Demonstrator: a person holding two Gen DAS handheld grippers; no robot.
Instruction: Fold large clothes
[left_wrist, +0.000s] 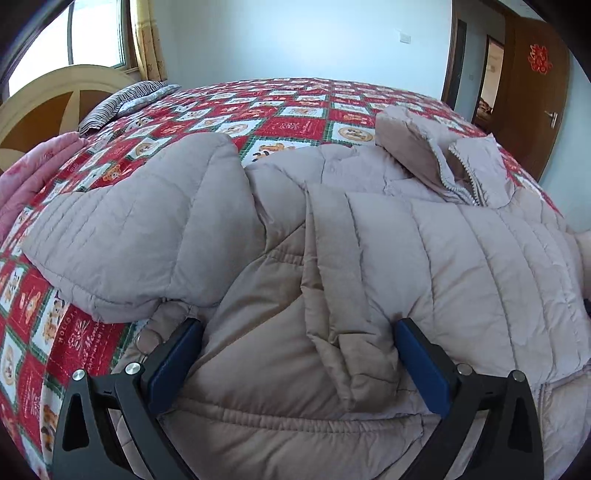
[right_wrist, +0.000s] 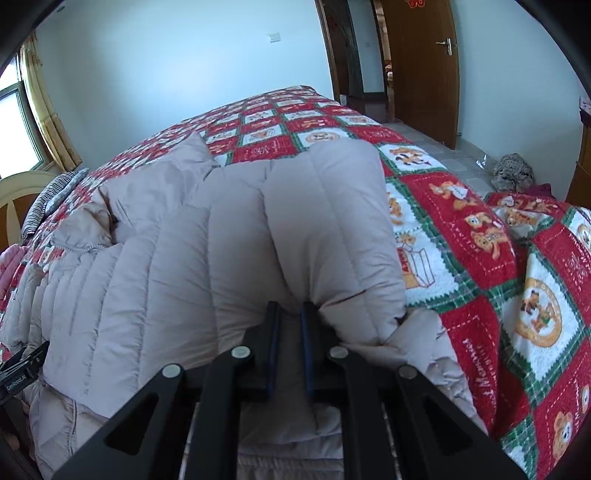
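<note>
left gripper (left_wrist: 295, 336) fingers spread over jacket (left_wrist: 424, 258) | right gripper (right_wrist: 290, 314) fingers pinching jacket

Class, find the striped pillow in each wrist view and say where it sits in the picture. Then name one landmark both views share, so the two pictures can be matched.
Left wrist view: the striped pillow lies upper left, at the head of the bed beside the cream headboard.
Right wrist view: the striped pillow sits at the far left edge, mid-height, again by the headboard.
Shared landmark: the brown wooden door, upper right in both.
</note>
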